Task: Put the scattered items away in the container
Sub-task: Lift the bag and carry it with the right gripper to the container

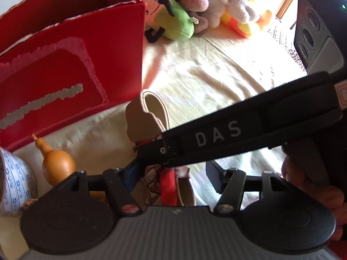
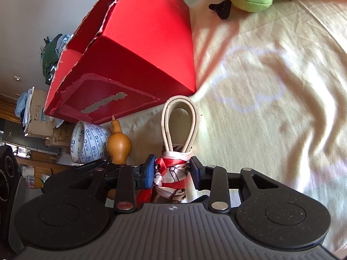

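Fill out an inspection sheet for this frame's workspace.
Surface: cream cloth, wrinkled, with a cloud print.
Job's things: red box open, rim torn; scarf-tied strap, gourd and tape roll in front of it; plush toys heaped beside it.
Clutter: nothing seen.
Grippers: right tool pads pressed on the strap's scarf; left tool open, straddling the same bundle.
Cables: nothing seen.
Surroundings: cardboard boxes stacked beyond the cloth's edge.

Red box [image 2: 134, 49] — cream strap [image 2: 180, 125], red-and-white patterned scarf [image 2: 173, 171].
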